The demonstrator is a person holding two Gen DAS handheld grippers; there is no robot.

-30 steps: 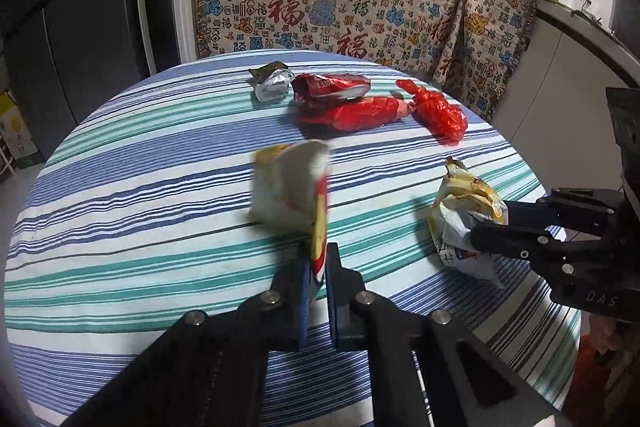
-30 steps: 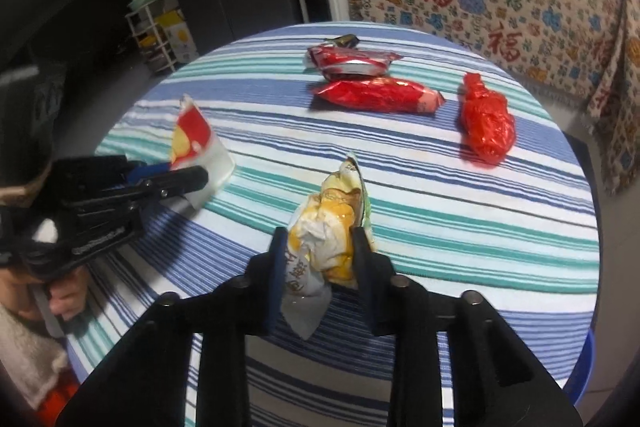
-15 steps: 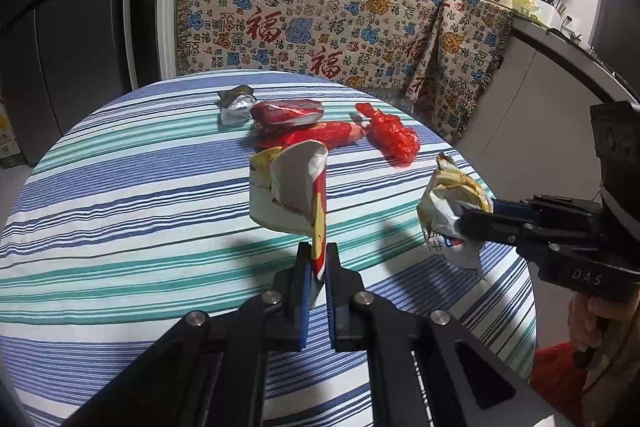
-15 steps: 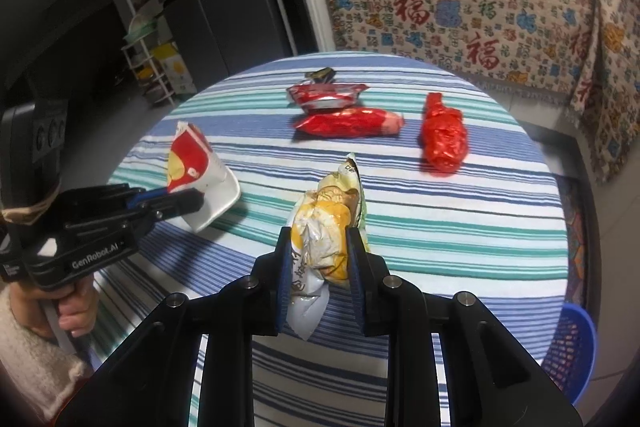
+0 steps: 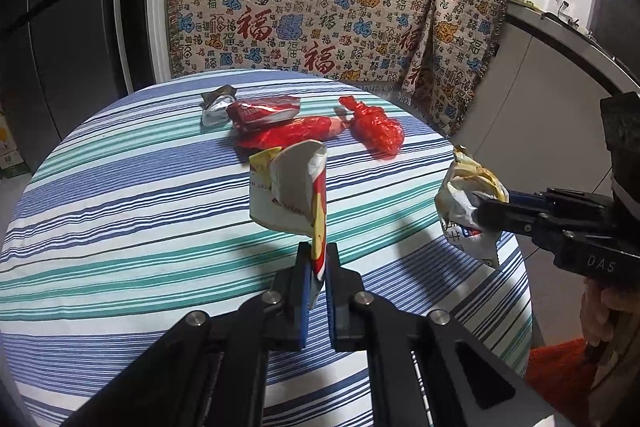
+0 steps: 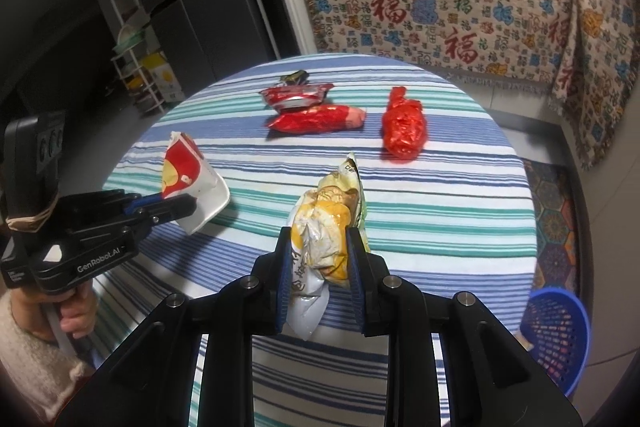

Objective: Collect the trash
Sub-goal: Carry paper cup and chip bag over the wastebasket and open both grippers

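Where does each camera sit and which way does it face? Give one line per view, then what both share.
Left wrist: behind the left gripper, facing across the striped table; shows its fingers pinching a white-and-red wrapper.
Right wrist: behind the right gripper, facing the table; its fingers clamp a yellow bag; blue basket on the floor, right.
Shared: each sees the other gripper, plus the red wrappers.

On my left gripper [image 6: 176, 207] the side of the body reads "GenRobot.AI" in white. My right gripper [image 5: 486, 205] carries "DAS" on its housing. The hanging cloth [image 5: 304, 15] behind the tabletop repeats the red character "福". Print on the wrappers I hold is too crumpled to read.
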